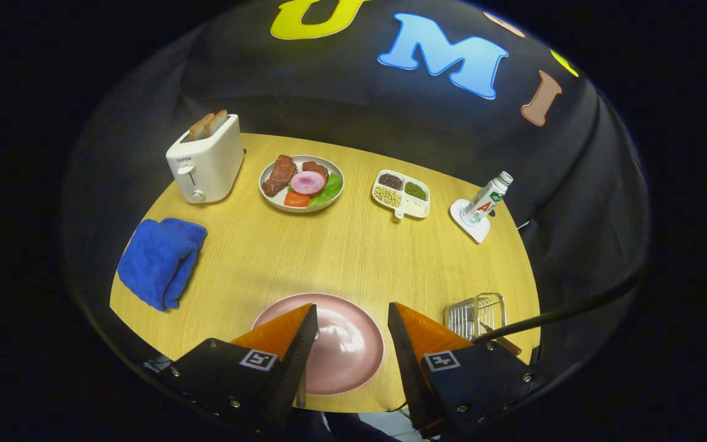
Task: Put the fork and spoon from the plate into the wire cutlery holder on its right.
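The gripper [350, 319] is closest, and its two fingers are spread wide apart with nothing held between them. Under them and just ahead sits a round pink plate [341, 356] on the light wooden table [304, 258]. A thin bit of metal shows at the near edge of the plate, beside the left finger; it is mostly hidden, so I cannot tell if it is the fork or the spoon.

Just right of the plate stands the silver wire cutlery holder [476, 313], partly behind the right finger. A dark wooden handle pokes out by it, but its end is hidden.

To the left lies a soft blue cloth [160, 261], bunched up. Far back on the left is a white toaster [205, 162] with two slices of bread sticking up. Next to it is a white plate of pretend food [301, 183], with meat, a pink slice, tomato and a green leaf. Further right is a small white tray [401, 194] with beans in separate parts. Past that, a white bottle [487, 199] stands tilted on a white coaster [470, 221].
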### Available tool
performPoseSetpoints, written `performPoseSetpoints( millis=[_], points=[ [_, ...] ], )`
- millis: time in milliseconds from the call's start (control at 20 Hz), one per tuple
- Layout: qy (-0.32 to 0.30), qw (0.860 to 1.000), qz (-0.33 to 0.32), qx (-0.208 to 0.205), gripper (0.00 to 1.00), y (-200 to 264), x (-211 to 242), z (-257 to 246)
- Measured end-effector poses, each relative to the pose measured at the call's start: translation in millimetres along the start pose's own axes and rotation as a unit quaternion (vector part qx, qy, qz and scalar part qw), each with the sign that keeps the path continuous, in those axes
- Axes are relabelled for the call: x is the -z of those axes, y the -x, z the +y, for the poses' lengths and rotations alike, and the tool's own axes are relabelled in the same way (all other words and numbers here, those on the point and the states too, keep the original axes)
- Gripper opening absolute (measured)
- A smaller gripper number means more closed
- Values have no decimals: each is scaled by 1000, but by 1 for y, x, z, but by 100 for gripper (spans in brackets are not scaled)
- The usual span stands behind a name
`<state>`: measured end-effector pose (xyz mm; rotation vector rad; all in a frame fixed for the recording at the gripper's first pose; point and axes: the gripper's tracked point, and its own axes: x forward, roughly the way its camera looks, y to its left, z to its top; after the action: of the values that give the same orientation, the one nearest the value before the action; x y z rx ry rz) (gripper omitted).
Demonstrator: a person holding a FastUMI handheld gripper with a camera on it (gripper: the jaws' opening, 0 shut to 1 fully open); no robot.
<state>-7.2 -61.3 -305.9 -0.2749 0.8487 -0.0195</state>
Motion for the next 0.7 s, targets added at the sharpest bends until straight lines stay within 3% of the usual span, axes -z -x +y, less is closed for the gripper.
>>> performPoseSetpoints(
  millis=[700],
  points=[
    [-16, 988, 148, -37, 72, -41, 87, 58]
  ],
)
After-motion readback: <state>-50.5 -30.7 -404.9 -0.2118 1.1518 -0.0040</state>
